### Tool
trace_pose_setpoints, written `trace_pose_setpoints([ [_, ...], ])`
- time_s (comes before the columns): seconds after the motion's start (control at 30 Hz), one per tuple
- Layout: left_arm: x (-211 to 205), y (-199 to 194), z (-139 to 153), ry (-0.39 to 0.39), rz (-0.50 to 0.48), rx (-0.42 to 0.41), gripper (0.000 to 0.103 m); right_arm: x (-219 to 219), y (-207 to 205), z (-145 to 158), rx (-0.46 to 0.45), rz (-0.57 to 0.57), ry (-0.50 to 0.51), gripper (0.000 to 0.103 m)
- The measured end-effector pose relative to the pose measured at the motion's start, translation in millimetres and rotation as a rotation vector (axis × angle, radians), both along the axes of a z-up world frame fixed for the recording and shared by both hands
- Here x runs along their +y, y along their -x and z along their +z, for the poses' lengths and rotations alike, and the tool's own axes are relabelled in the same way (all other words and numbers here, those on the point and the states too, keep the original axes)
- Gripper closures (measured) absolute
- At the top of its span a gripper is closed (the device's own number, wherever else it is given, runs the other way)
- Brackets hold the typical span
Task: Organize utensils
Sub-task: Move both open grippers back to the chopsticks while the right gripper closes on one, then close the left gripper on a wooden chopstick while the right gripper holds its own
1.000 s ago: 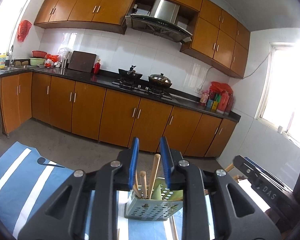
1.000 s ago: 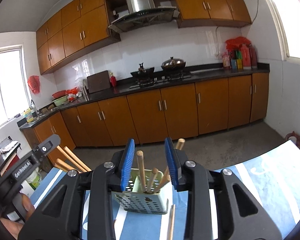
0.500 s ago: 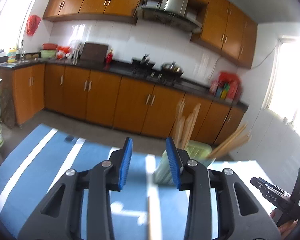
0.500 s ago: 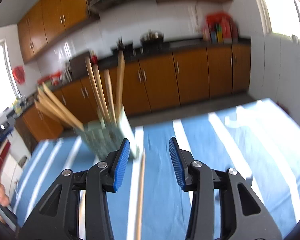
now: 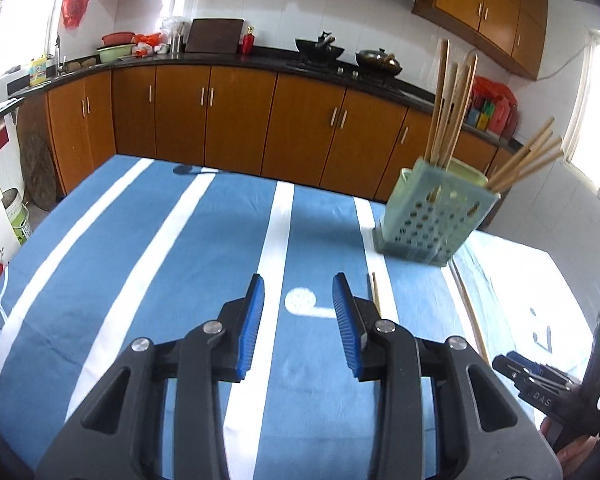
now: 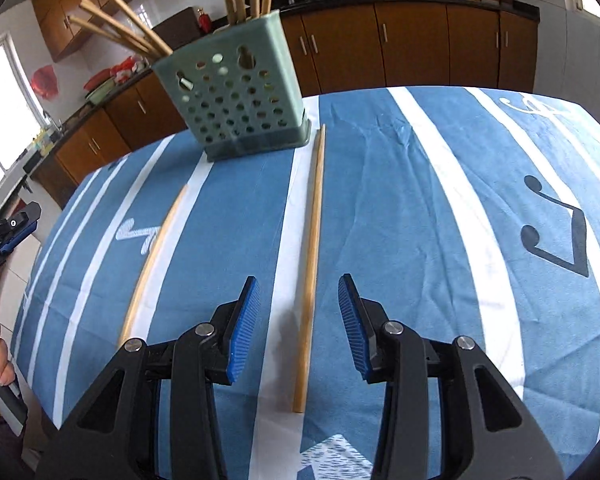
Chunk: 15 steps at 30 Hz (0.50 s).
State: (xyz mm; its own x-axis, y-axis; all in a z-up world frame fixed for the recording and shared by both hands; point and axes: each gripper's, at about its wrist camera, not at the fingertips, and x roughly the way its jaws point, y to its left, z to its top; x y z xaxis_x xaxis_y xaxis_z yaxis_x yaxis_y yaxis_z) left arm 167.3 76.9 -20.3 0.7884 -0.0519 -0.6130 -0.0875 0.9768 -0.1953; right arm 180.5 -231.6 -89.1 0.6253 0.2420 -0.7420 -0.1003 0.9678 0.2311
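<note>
A pale green perforated utensil holder stands on the blue striped cloth with several wooden chopsticks upright in it; it also shows in the left wrist view. Two loose chopsticks lie on the cloth: one runs from the holder's base down between my right gripper's jaws, another lies to its left. My right gripper is open, low over the near chopstick. My left gripper is open and empty above the cloth, with a chopstick just right of its right finger.
The table's far edge faces wooden kitchen cabinets. The right gripper's body shows at the lower right of the left wrist view. The left gripper shows at the left edge of the right wrist view.
Both grippers have pulled back from the holder and dropped toward the cloth. The holder now stands farther off. The jaws have opened wider.
</note>
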Motion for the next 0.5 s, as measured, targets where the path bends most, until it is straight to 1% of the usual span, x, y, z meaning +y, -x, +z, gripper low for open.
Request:
trace_pose_setpoints([
  [0.07,-1,2,-4,0.003,-0.008,0.01,0.067,4,0,-4,-0.002,-0.002,0.031,0.065],
  [0.13,-3,2,-7,0.008,-0.016,0.017,0.067,6,-3,-8,0.013,-0.003,0.042,0.076],
  [0.17,-4,2,-9,0.011,-0.021,0.021,0.067,6,-5,-11,0.021,-0.007,0.049,0.078],
  [0.2,-7,2,-10,0.012,-0.025,0.024,0.067,3,-4,-12,0.027,-0.009,0.052,0.084],
  [0.3,-14,1,-15,0.014,-0.047,0.04,0.067,4,-3,-15,0.011,-0.022,0.084,0.094],
  [0.4,-22,0,-19,0.016,-0.068,0.057,0.067,-1,-3,-15,0.007,-0.038,0.082,0.096],
  [0.5,-32,0,-27,0.017,-0.095,0.076,0.067,-10,-6,-15,0.006,-0.082,0.082,0.096],
])
